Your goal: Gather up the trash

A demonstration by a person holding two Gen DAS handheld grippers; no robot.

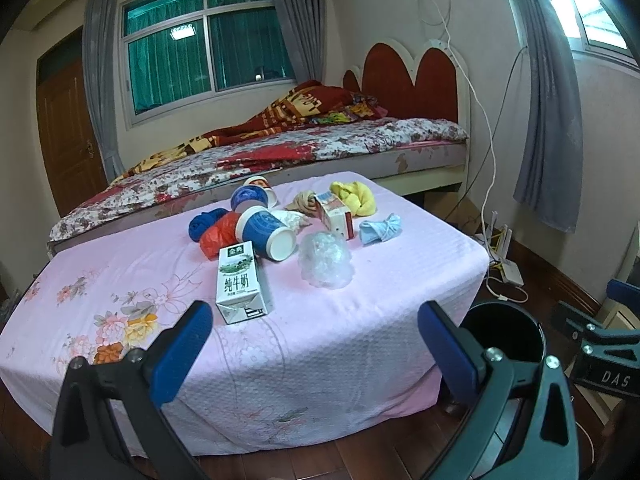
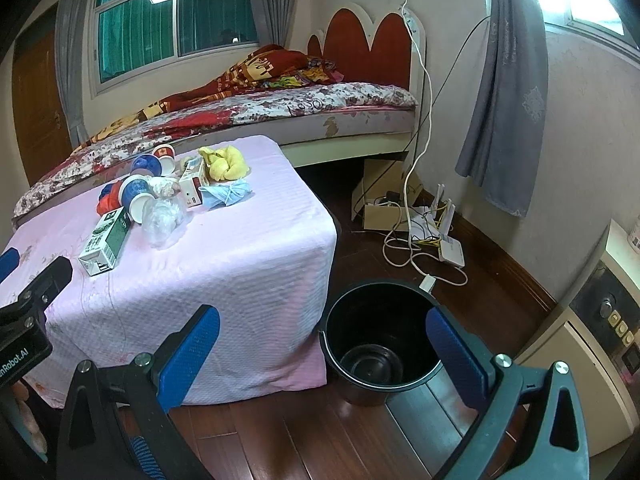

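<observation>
Hovering low in the frame, the left gripper (image 1: 316, 344) spreads wide with nothing held, and the right gripper (image 2: 324, 344) likewise. Mid-frame on the pink table (image 1: 360, 344) lie a milk carton (image 1: 241, 282), cups (image 1: 266, 232) and a plastic wad (image 1: 326, 260). At lower right stands a black bucket (image 2: 360, 312).

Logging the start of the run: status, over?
Left gripper open, empty; right gripper open, empty. Trash untouched on the pink table, milk carton nearest. Black bucket empty on the floor beside it. Nothing blocking.
</observation>
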